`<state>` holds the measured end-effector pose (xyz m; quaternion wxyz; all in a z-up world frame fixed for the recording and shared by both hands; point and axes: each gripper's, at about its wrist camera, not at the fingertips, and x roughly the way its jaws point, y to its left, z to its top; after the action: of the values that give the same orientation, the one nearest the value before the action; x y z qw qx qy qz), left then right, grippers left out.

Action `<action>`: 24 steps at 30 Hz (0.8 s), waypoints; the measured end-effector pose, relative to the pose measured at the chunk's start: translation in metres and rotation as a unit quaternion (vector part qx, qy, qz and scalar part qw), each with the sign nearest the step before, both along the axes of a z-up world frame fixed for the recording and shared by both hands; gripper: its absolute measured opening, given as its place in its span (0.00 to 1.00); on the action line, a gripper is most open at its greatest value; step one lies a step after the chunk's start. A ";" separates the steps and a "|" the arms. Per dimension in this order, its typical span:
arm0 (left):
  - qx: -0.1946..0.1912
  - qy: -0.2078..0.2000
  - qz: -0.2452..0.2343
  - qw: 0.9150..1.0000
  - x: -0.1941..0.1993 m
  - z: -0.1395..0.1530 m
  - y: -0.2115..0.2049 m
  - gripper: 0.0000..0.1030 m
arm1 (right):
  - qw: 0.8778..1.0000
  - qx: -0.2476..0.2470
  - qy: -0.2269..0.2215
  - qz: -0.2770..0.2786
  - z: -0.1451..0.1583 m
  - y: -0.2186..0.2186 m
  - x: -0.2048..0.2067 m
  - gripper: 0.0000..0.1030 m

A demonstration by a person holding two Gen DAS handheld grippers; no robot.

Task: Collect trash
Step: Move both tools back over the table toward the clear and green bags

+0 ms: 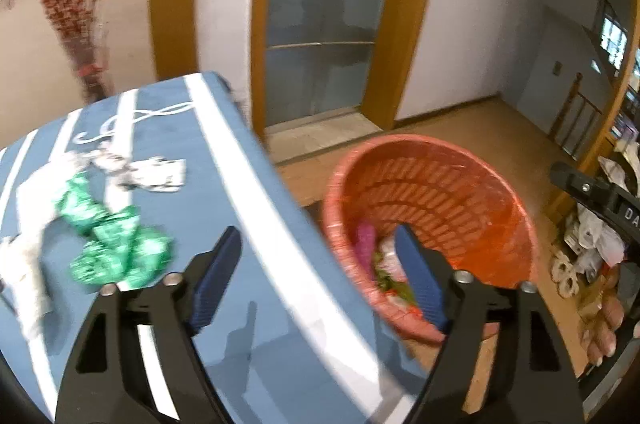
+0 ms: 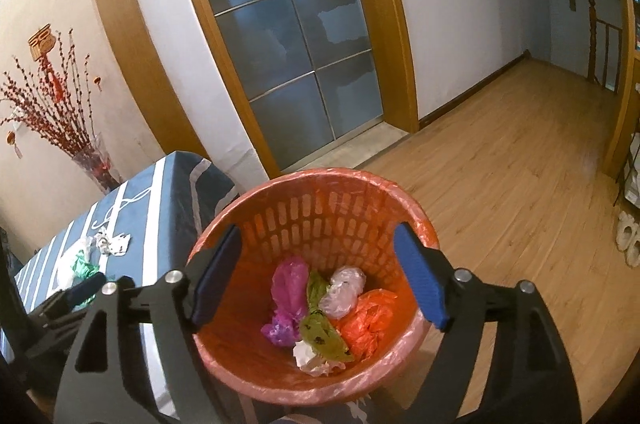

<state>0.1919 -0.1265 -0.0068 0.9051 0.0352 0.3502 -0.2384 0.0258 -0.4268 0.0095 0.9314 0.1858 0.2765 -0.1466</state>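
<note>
Two hand-held grippers were in play, both with jaws spread wide and nothing between them. The right hand-held gripper hung over the orange basket, its blue pads framing the basket's mouth. Inside lay crumpled bags: a pink bag, an olive bag, a clear bag, an orange bag and a white scrap at the near side.

The left hand-held gripper pointed down across the right edge of the bench, one pad over the blue striped cloth and the other over the basket's near left rim. No frame showed a piece in the air or in either grip.

This looked like the step just after a drop, with more trash to fetch. On the bench, left of the left hand-held gripper, lay a green bag, near the pads but not touching. A white bag lay further left, and crumpled wrappers sat at the far side. The next move probably called for swinging left, straddling the green bag and closing on its bulk.

Little stood in the way; the bag was soft and could slip or snag the cloth. A vase of red branches stood beyond the bench's far end, a glass-panelled door behind, and wooden floor to the right.
</note>
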 end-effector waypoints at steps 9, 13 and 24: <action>0.016 -0.022 0.070 0.997 -0.007 0.008 0.073 0.78 | 0.998 -0.044 0.002 0.040 0.010 0.054 0.002 0.86; 0.017 -0.025 0.122 0.992 -0.006 0.009 0.117 0.78 | 0.996 -0.057 0.002 0.065 0.014 0.080 0.007 0.87; -0.009 0.029 0.253 0.967 0.034 -0.010 0.212 0.78 | 0.990 -0.061 0.013 0.129 0.009 0.145 0.026 0.88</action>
<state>0.2255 0.0852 -0.0173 0.9258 -0.0694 0.3717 -0.0061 0.0514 -0.2815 0.0190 0.9486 0.0896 0.3003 -0.0440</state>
